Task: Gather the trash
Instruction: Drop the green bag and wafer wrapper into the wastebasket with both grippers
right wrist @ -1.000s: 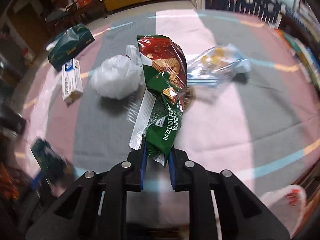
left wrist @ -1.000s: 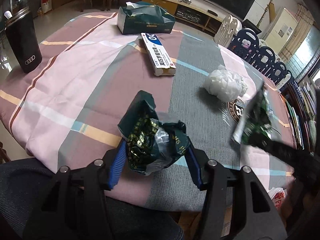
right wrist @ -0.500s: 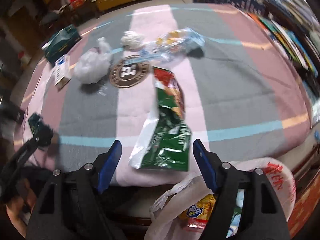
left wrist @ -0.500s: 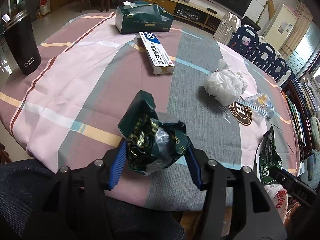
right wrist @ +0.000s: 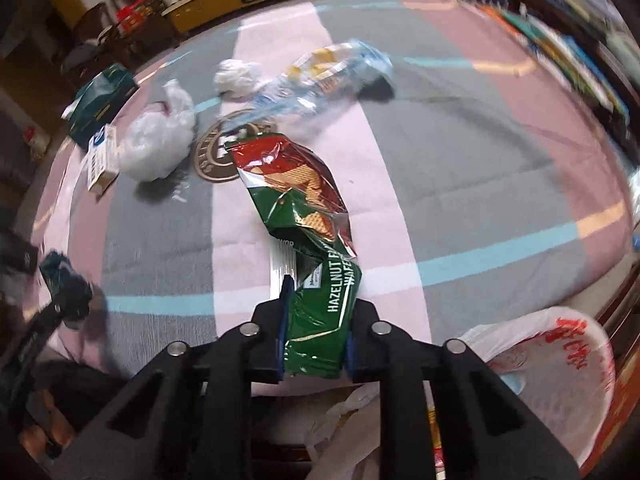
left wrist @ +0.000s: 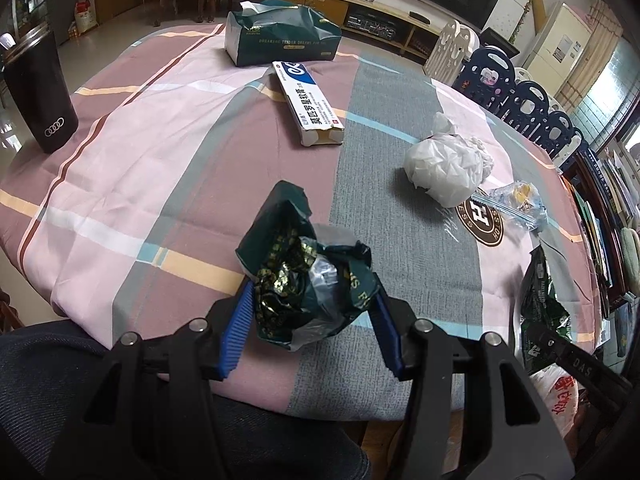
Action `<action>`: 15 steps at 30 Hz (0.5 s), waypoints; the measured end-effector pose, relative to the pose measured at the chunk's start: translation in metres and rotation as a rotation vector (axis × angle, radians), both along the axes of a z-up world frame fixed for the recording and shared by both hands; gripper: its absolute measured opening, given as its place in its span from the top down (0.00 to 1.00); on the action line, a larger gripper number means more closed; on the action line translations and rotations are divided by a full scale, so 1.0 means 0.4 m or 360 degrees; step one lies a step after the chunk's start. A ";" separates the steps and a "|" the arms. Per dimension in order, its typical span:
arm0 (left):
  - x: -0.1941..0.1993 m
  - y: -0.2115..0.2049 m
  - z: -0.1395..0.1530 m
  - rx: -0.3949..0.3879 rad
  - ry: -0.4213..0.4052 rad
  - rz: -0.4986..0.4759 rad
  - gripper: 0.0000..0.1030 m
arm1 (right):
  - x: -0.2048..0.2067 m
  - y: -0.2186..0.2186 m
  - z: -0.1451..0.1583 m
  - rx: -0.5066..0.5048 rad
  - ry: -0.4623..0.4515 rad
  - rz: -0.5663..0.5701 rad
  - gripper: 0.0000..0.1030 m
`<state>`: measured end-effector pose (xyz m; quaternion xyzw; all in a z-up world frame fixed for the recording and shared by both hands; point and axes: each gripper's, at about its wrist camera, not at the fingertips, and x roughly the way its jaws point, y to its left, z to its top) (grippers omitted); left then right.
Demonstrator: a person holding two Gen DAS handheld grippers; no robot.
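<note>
Left gripper [left wrist: 310, 320] clamps a crumpled dark wrapper [left wrist: 308, 280]; right gripper [right wrist: 316, 336] is closing on the wafer packet [right wrist: 304, 240] above a white plastic bag [right wrist: 560, 364] holding wrappers.

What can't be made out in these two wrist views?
- White trash bag, right wrist view: contents mostly hidden by its own plastic and the gripper frame; the bottom edge cuts it off.
- Wafer wrapper: its printed name is crumpled and partly covered by the right gripper, whose jaws are closing on it.
- Dark green wrapper, left wrist view: crumpled print unreadable in the left gripper.
- Far shelves, right wrist view: motion-blurred.
</note>
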<state>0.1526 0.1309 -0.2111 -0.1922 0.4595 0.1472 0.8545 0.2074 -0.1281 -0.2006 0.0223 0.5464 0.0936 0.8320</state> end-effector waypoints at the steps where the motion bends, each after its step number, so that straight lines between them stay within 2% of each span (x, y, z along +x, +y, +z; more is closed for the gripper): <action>1: -0.002 0.000 0.003 0.0004 -0.0009 0.0001 0.47 | -0.014 0.010 0.017 -0.0042 -0.0051 0.0035 0.80; 5: -0.018 -0.021 0.043 0.0055 -0.0074 -0.0018 0.48 | -0.080 0.037 0.102 -0.0170 -0.0261 0.0150 0.81; 9: -0.048 -0.076 0.111 0.0095 -0.0148 -0.0115 0.48 | -0.150 0.013 0.188 -0.0190 -0.0397 0.0182 0.81; 15: -0.112 -0.199 0.245 0.0235 -0.0303 -0.0288 0.48 | -0.254 -0.082 0.300 -0.0139 -0.0474 0.0138 0.81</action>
